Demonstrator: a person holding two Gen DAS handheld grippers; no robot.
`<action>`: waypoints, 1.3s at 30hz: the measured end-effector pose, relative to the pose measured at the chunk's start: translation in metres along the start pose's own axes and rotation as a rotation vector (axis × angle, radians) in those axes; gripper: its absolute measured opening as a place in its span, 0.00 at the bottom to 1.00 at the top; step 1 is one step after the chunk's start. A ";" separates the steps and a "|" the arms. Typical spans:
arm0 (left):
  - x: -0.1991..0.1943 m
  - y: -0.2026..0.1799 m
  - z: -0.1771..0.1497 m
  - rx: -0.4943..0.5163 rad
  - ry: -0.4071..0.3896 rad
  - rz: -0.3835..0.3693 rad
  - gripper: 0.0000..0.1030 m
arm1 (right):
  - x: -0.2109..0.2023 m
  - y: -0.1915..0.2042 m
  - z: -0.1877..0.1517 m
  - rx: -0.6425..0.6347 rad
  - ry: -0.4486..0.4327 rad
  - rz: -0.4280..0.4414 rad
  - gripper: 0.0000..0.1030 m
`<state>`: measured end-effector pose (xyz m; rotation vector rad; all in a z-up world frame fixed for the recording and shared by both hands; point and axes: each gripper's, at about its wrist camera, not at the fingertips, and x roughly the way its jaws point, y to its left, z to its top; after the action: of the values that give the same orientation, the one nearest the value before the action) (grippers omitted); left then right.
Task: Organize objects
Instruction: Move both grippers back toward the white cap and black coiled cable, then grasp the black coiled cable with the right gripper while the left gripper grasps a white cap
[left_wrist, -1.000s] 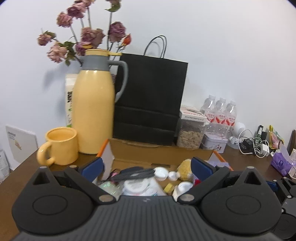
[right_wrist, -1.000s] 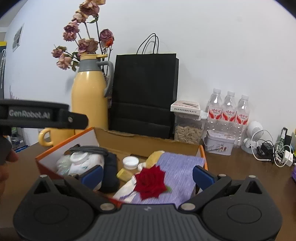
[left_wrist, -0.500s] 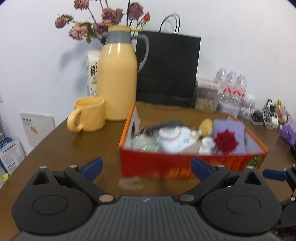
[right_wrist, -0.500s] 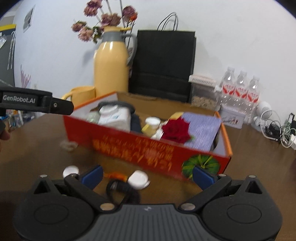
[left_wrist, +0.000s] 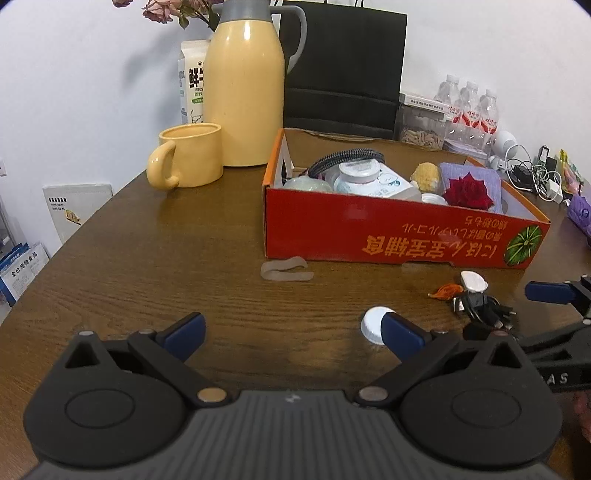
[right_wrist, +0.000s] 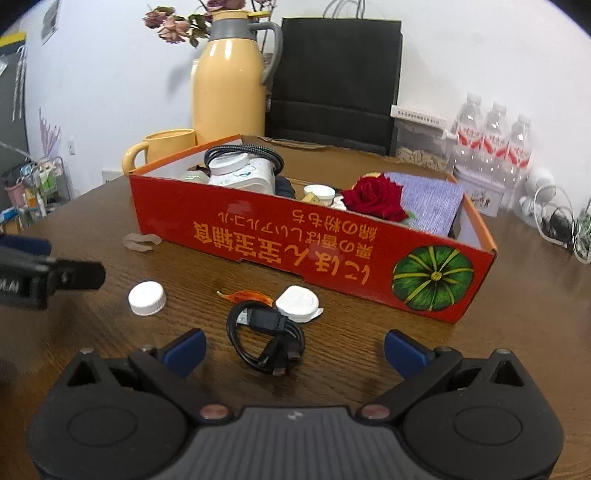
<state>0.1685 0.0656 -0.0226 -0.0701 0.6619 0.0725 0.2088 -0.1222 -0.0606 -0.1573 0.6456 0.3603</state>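
A red cardboard box (left_wrist: 402, 236) (right_wrist: 295, 236) holds a red rose (right_wrist: 376, 197), a purple cloth, a white jar and a black cord. On the brown table in front of it lie a white bottle cap (right_wrist: 147, 297) (left_wrist: 373, 324), a coiled black cable (right_wrist: 267, 336) (left_wrist: 480, 308), a white lidded case (right_wrist: 298, 303), an orange wrapper (right_wrist: 245, 295) and a translucent band (left_wrist: 286, 269). My left gripper (left_wrist: 291, 330) is open above bare wood, its right finger just by the cap. My right gripper (right_wrist: 295, 350) is open, with the cable lying just ahead between its fingers.
A yellow thermos (left_wrist: 243, 88) and yellow mug (left_wrist: 190, 155) stand left of the box, a black paper bag (left_wrist: 343, 66) behind it. Water bottles (right_wrist: 495, 136), a jar and tangled chargers (left_wrist: 532, 177) crowd the back right. The table edge runs along the left.
Both grippers have pulled back and up from over the box to the table in front of it. The loose items on the table have come into view.
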 end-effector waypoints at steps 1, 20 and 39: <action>0.001 0.000 0.000 0.000 0.003 0.000 1.00 | 0.001 0.000 0.000 0.007 -0.001 0.006 0.96; 0.020 -0.026 -0.005 0.045 0.057 -0.018 1.00 | -0.012 0.007 -0.002 -0.024 -0.084 0.027 0.40; 0.027 -0.056 -0.002 0.116 0.028 -0.069 0.29 | -0.027 -0.003 -0.008 -0.013 -0.151 -0.027 0.40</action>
<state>0.1936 0.0107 -0.0383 0.0176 0.6899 -0.0331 0.1856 -0.1342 -0.0502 -0.1491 0.4921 0.3468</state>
